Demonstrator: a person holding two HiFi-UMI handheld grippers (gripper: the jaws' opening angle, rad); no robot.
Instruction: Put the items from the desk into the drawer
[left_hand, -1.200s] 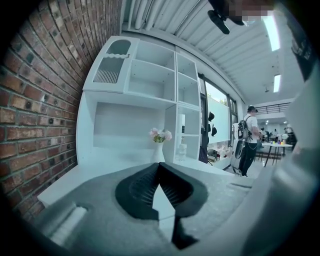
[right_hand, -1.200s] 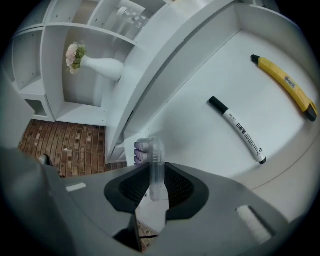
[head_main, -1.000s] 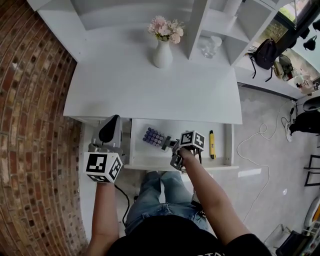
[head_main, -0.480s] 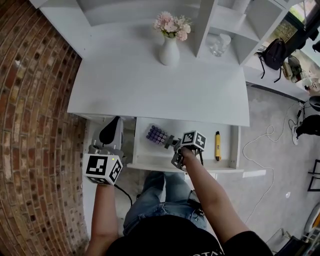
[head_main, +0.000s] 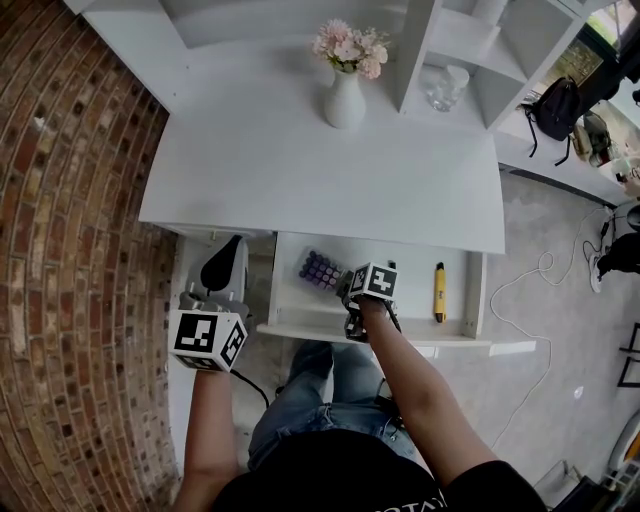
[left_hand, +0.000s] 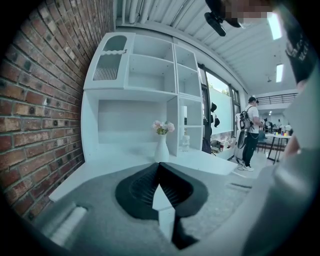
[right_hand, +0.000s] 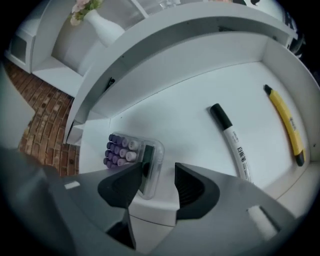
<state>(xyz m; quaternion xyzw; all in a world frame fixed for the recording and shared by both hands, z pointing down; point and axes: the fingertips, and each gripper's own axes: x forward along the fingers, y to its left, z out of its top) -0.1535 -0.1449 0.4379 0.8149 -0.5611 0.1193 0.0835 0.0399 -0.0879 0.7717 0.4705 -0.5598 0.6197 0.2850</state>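
We count two grippers. The left gripper (left_hand: 159, 169), jaws pressed together on nothing, hangs left of the open drawer (head_main: 300, 329). In the drawer lie three items: one clear case of purple-capped pens (right_hand: 131, 152), one black-capped marker (right_hand: 231, 137) and one yellow pen (right_hand: 285, 122). The right gripper (right_hand: 160, 171) points down over the case. Its jaws have just been opening, and the case's near end sits in the gap, unpinched.
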